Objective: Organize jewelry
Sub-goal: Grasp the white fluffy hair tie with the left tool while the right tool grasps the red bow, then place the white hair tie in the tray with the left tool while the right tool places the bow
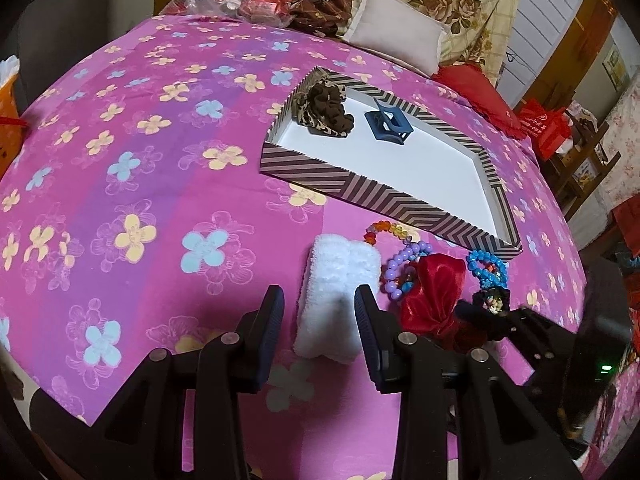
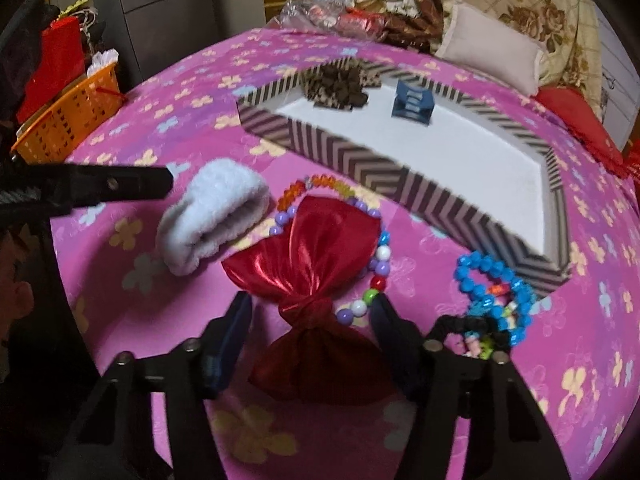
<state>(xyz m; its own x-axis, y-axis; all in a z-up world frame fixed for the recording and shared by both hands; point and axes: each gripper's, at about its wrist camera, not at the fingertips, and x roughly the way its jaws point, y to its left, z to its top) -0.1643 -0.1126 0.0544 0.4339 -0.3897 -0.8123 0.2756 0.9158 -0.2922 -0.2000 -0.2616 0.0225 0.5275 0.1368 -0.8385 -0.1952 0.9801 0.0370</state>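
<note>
Red satin bow [image 2: 308,280], pink flowered bedspread [image 1: 140,160]

Home bedroom: floral bedsheet [image 1: 160,128], pillow [image 1: 396,36]

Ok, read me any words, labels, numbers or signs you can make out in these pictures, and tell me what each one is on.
None can be read.
Red bag beyond the bed: pale print and a round mark, too small and blurred to read.
Framed picture on the wall: too small to tell.
Striped box, hair clip, red bow, bracelets: no writing shows.

Pink flowered bedspread [image 1: 140,152], floral pillows [image 1: 460,4] at the head, orange basket [image 2: 68,120] beside, dim indoor light
</note>
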